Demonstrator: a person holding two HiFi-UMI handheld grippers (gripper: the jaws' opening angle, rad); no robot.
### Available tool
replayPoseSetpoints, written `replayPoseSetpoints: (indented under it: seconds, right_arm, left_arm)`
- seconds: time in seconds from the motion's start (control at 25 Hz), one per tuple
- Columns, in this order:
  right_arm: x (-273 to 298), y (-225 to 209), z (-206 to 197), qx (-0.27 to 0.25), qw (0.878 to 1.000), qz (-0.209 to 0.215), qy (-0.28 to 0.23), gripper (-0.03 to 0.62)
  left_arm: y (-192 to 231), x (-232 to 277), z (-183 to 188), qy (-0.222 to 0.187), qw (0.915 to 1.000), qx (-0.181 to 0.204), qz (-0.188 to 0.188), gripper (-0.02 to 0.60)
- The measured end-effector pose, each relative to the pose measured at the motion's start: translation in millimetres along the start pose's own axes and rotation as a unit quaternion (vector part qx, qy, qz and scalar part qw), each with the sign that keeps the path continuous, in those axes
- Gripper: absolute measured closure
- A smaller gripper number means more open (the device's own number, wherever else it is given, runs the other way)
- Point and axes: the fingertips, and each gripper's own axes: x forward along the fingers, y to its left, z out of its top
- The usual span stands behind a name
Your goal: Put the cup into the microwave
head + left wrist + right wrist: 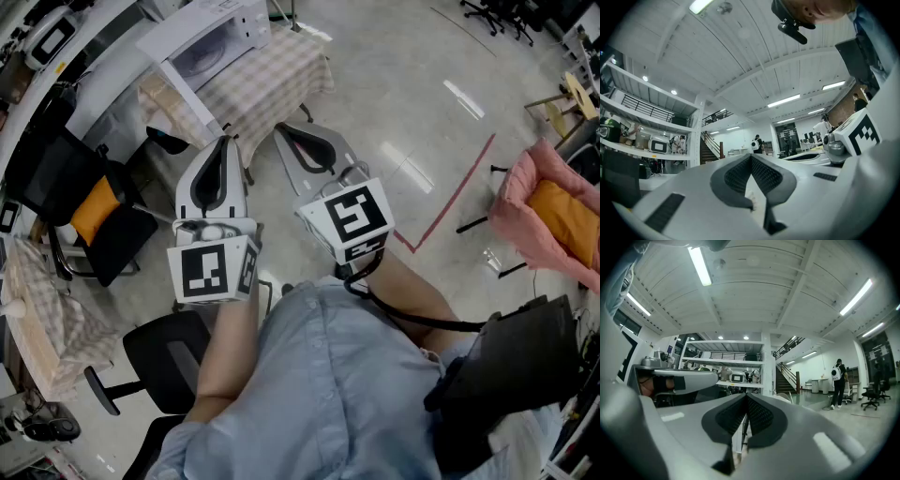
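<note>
Your left gripper (223, 142) and right gripper (284, 131), both pressed together and empty, point toward the microwave (217, 39) at the table's (281, 80) far-left corner, left one nearer; no cup shows.

Looking along the left tool (751, 158): grey ribbed pads (736, 176) closed tip to tip, nothing gripped between. Just beside it on the right, the right tool (792, 157), lying roughly parallel, with its black-and-white marker cube (860, 133) near the frame edge. Beyond, at left, white shelving (642, 126) carrying a small boxy appliance (658, 145), too small to identify. Further back, a staircase (710, 151) and a person (756, 143) wearing a white backpack. Overhead, a white panelled ceiling (740, 56) with strip lights (783, 101). At the very top, a dark camera-like device (792, 26).
</note>
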Motion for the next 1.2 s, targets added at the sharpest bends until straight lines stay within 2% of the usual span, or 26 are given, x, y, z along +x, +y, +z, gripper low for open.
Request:
replayPoseSetpoints:
  seconds: [0.4, 0.92, 1.2]
  right_arm:
    - [-15, -21, -11, 0.015, 1.000, 0.006, 0.007, 0.594]
    - [-44, -93, -26, 0.055, 0.998, 0.029, -0.002, 0.591]
    - [-38, -118, -43, 0.062, 0.998, 0.030, 0.010, 0.591]
  left_arm:
    - [-25, 12, -6, 0.011, 0.9999, -0.001, 0.004, 0.577]
    - [-98, 60, -29, 0.037, 0.9993, 0.000, 0.003, 0.577]
    - [-104, 80, -38, 0.050, 0.9987, -0.003, 0.008, 0.577]
